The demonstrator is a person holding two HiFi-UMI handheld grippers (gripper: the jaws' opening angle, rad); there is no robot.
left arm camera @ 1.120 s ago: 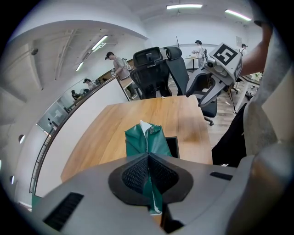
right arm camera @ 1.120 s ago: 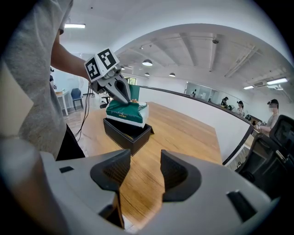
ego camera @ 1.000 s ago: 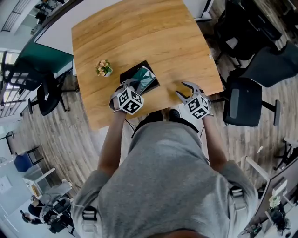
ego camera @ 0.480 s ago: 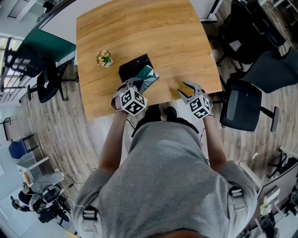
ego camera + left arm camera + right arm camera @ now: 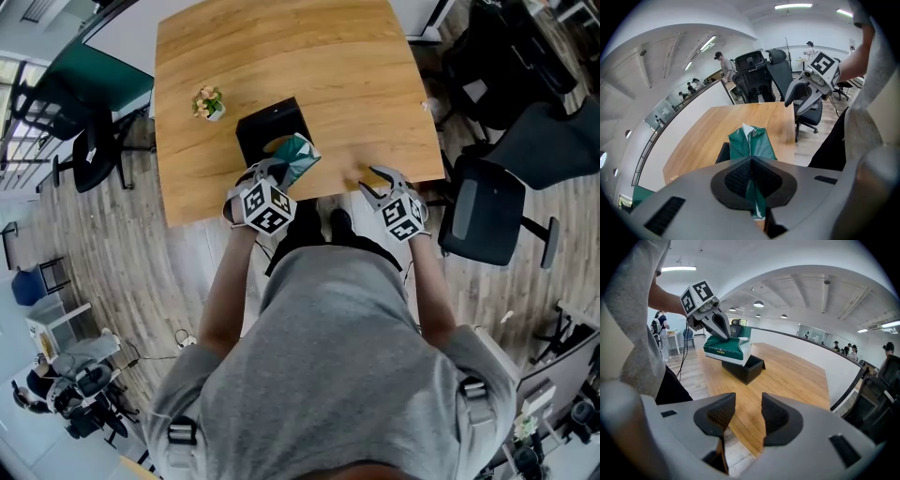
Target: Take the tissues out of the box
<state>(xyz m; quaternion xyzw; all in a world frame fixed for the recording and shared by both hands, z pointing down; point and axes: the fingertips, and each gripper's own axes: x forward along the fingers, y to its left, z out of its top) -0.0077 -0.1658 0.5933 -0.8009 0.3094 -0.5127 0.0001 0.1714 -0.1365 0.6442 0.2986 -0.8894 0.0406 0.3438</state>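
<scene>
A green tissue pack [image 5: 293, 158] hangs just over the near side of the open black box [image 5: 270, 128], tilted. My left gripper [image 5: 269, 172] is shut on the pack's near end. In the left gripper view the pack [image 5: 753, 144] is pinched between the dark pads, with the box [image 5: 723, 152] behind it. In the right gripper view the pack [image 5: 727, 350] is lifted above the box [image 5: 746, 367]. My right gripper [image 5: 379, 180] is open over the table's near edge, right of the pack. Its jaws have just been closing a little, with nothing between them [image 5: 747, 414].
The wooden table [image 5: 281, 56] carries a small potted plant [image 5: 208, 101] left of the box. A black office chair [image 5: 483, 211] stands close on the right, another chair [image 5: 94, 159] on the left. The person's body is against the table's near edge.
The left gripper has drawn the green pack off the box toward the near edge, so the box's opening now shows. The right gripper has shifted slightly and narrowed.
</scene>
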